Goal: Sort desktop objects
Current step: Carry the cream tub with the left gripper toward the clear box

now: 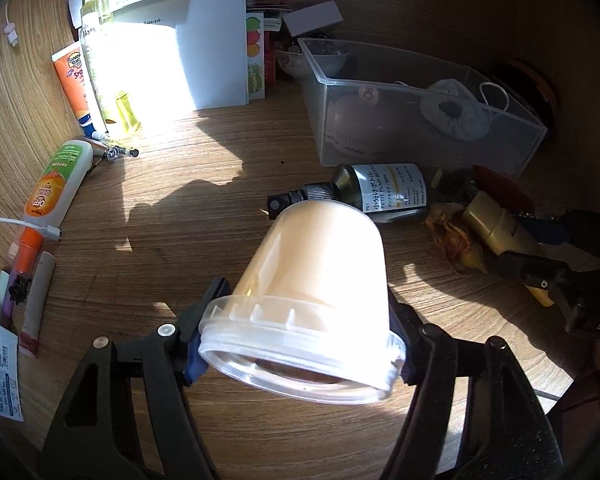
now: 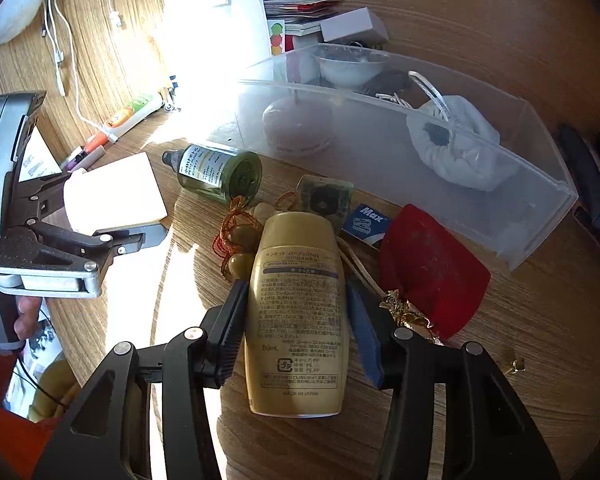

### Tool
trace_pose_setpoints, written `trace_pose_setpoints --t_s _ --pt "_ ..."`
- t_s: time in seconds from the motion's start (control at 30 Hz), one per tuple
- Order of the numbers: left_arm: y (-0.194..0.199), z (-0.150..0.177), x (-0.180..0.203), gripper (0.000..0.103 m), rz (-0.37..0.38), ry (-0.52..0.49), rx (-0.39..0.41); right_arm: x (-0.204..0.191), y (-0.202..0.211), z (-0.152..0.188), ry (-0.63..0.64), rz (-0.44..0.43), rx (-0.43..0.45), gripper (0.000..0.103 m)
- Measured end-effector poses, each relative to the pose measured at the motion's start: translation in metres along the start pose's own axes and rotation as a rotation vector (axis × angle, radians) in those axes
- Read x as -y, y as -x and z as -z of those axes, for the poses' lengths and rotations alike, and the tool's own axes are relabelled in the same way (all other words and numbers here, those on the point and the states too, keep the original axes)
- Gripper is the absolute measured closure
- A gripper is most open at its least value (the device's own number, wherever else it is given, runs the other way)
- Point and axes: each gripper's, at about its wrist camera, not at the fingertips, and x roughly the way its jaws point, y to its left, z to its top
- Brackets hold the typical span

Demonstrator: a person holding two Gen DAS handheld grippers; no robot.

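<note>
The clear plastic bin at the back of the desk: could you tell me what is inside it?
Through the clear plastic bin's frosted wall show a pinkish round object and a crumpled white fabric item with a loop strap. Its floor beneath them is hidden.

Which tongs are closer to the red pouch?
Right. The right tongs grip the gold bottle just beside the red pouch; the left tongs hold the cream jar farther off.

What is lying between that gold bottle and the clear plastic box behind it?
The gold bottle, held in the right gripper, has a jade pendant, a blue Max box and a red pouch lying before the clear box.
</note>
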Motion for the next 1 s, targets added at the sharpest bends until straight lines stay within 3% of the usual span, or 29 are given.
trace_pose_setpoints --t_s 0.33,0.57,1.0 --pt "0.006 -0.002 -0.009 0.034 0.044 0.094 0.008 0.018 0.020 -0.008 -0.100 -0.069 0.048 0.057" --pt "0.025 -0.010 -0.008 0.034 0.053 0.091 0.056 0.024 0.033 -0.013 -0.109 -0.068 0.077 0.057" --pt "0.049 -0.045 0.008 0.034 -0.002 0.032 0.139 0.035 0.067 -0.034 -0.074 -0.023 0.158 0.057"
